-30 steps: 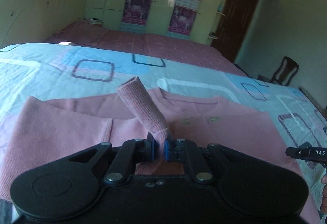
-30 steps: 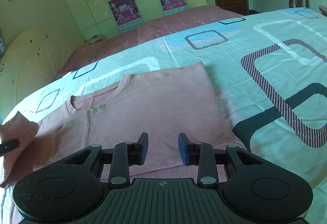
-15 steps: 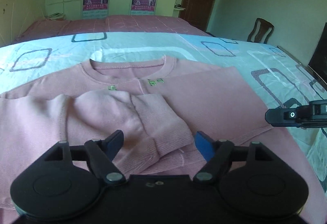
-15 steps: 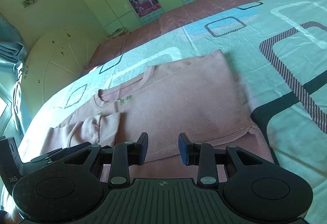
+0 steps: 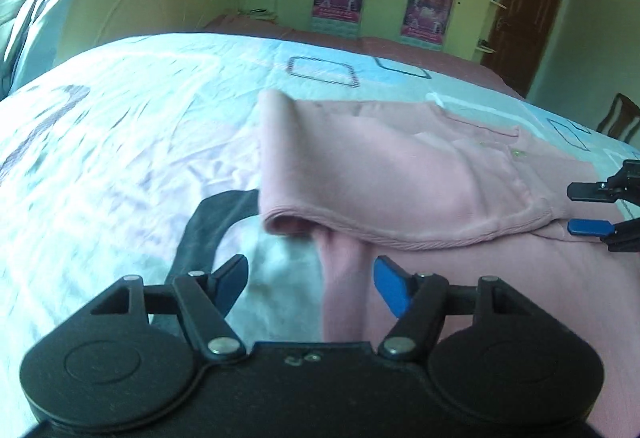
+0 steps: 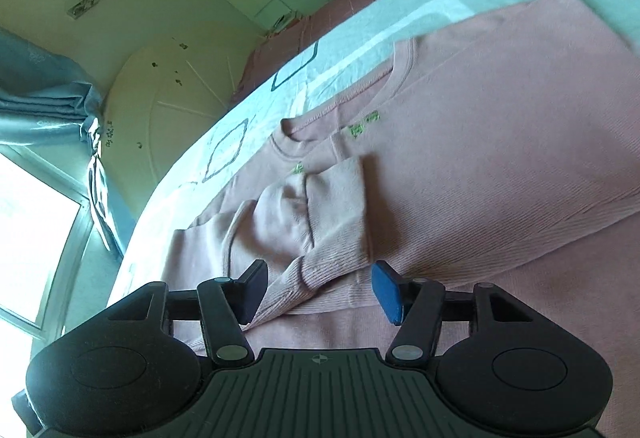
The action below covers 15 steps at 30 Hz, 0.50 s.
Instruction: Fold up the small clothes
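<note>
A pink sweater (image 6: 500, 142) lies flat on the patterned bedsheet (image 5: 120, 142), neckline toward the far wardrobe wall and hem toward the cameras, so its long axis runs roughly away from the viewer. Its left sleeve (image 6: 320, 214) is folded across the chest, the ribbed cuff (image 6: 320, 270) pointing back toward the hem. The right gripper (image 6: 320, 290) hangs low over that cuff with its fingers spread wide on either side of it, clamping nothing; whether the pads brush the cloth I cannot tell. The left gripper (image 5: 310, 280) is likewise wide open and holds nothing, hovering at the sweater's left edge (image 5: 344, 278), where a fold of pink cloth lies between its fingers. The right gripper's tips show at the far right of the left view.
</note>
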Motion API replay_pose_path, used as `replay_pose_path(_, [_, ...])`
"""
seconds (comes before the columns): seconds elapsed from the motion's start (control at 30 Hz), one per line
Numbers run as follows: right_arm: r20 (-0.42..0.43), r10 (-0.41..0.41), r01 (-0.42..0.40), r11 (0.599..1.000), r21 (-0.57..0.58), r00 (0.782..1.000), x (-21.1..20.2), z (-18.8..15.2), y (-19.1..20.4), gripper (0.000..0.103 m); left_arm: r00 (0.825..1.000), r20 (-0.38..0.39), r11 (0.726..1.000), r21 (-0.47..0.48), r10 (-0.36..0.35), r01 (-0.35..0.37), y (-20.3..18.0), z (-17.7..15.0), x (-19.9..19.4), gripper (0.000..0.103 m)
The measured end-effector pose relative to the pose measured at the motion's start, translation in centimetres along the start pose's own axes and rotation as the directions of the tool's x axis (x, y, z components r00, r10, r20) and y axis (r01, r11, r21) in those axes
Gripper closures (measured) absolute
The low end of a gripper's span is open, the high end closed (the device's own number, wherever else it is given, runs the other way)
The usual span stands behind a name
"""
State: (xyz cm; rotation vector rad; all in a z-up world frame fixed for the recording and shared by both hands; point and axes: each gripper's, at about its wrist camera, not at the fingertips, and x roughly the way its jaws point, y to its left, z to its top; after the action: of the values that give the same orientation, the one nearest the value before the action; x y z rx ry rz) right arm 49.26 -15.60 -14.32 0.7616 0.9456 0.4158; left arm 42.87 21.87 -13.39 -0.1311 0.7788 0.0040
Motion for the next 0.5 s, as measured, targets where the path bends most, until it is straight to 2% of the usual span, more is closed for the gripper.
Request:
replay_pose_path(0.1, [0.019, -0.012, 0.011, 1.0, 0.026, 1.0, 1.2, 0.3, 0.1, 0.046, 0.999, -0.002, 0.999, -0.015, -0.032, 0.032, 1.0, 0.2, 1.2, 0.037])
replay_pose_path(0.13, [0.019, -0.009, 0.008, 1.0, 0.025, 1.0, 1.5, 0.6, 0.3, 0.067, 0.999, 0.002, 0.999, -0.013, -0.037, 0.037, 1.0, 0.4, 1.7, 0.037])
replay_pose_path(0.2, [-0.005, -0.022, 0.023, 1.0, 0.018, 1.0, 2.7, 1.0, 0.6, 0.093, 0.998, 0.019, 0.998, -0.018, -0.053, 0.053, 1.1, 0.9, 2.5, 0.037])
replay_pose_path(0.23, [-0.004, -0.04, 0.04, 0.999, -0.002, 0.999, 3.0, 1.1, 1.1, 0.096, 0.998, 0.022, 0.998, -0.016, -0.055, 0.055, 1.0, 1.3, 3.0, 0.039])
replay_pose_path(0.27, [0.014, -0.053, 0.053, 0.998, -0.04, 0.999, 2.9, 1.2, 1.8, 0.097, 0.999, 0.022, 0.999, 0.0, -0.045, 0.045, 1.0, 1.6, 3.3, 0.052])
replay_pose_path(0.33, [0.078, -0.077, 0.087, 0.988, -0.129, 0.994, 1.9, 1.4, 3.6, 0.097, 0.999, 0.016, 0.999, 0.012, -0.034, 0.033, 1.3, 2.1, 3.7, 0.063])
replay_pose_path(0.37, [0.122, -0.078, 0.097, 0.983, -0.154, 0.989, 1.0, 1.7, 4.3, 0.098, 0.998, 0.013, 0.999, -0.01, -0.053, 0.053, 1.7, 2.4, 3.8, 0.066])
replay_pose_path(0.43, [0.222, -0.074, 0.116, 0.976, -0.182, 0.972, -1.3, 2.3, 5.2, 0.098, 0.998, 0.008, 0.998, 0.005, -0.064, 0.064, 2.0, 2.3, 3.9, 0.068])
replay_pose_path(0.5, [0.326, -0.094, 0.17, 0.962, -0.214, 0.941, -3.7, 2.6, 5.4, 0.098, 0.998, 0.005, 0.998, 0.028, -0.062, 0.062, 1.9, 2.2, 3.9, 0.07])
